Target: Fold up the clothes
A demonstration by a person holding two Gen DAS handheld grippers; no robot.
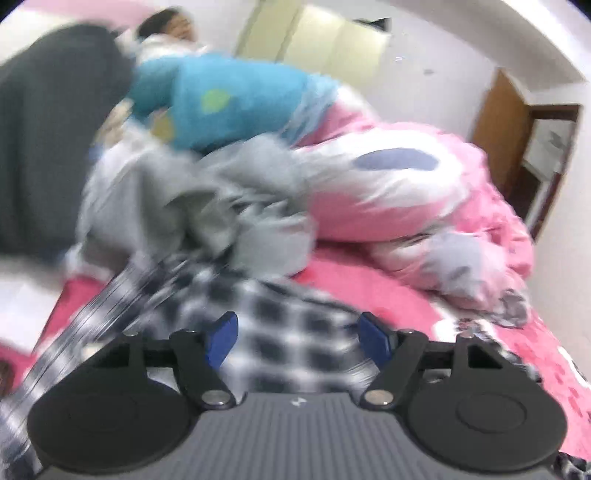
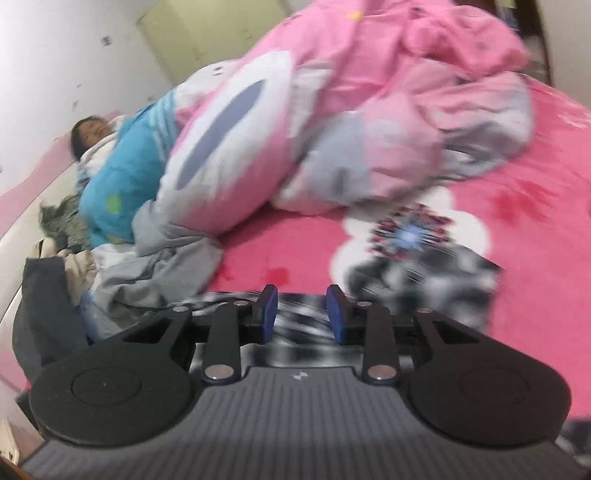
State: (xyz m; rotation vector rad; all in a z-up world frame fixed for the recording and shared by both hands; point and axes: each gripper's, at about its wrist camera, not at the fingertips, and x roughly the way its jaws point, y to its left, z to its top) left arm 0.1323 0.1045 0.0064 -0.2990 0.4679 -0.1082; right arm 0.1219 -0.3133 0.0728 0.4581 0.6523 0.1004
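Left wrist view, blurred. Left gripper [image 1: 297, 334] low in the frame, blue pads [image 1: 221, 338] set wide apart, nothing pinched between them. Beneath and beyond the jaws, a black-and-white checked shirt [image 1: 273, 332] spread over the red bedsheet [image 1: 373, 288]; no telling whether the pads touch it. Past the shirt, a crumpled grey garment [image 1: 207, 206], lying against a pink and white quilt [image 1: 406, 184] heaped to the right. Farther back, a blue quilt [image 1: 229, 99] over a person [image 1: 166, 26] lying at the head of the bed. At left, a dark cloth [image 1: 48, 129], hanging large in the frame. At far right, a wooden door [image 1: 495, 122] in a white wall.

Right wrist view, also blurred. Right gripper [image 2: 301, 314] low in the frame, pads [image 2: 267, 310] fairly close together but with a clear gap. Checked shirt [image 2: 424, 280] seen through that gap and running off right over the red bedsheet [image 2: 288, 240]; whether any cloth is caught in the jaws cannot be told from the smear. Grey garment [image 2: 173, 266] to the left of the gripper, touching the pink and white quilt [image 2: 295, 129] piled across the middle and upper right. Blue quilt [image 2: 129, 166] at left, with the person [image 2: 90, 134] beyond it by the wall. Dark cloth [image 2: 40, 306] at the left edge, beside the gripper's body.
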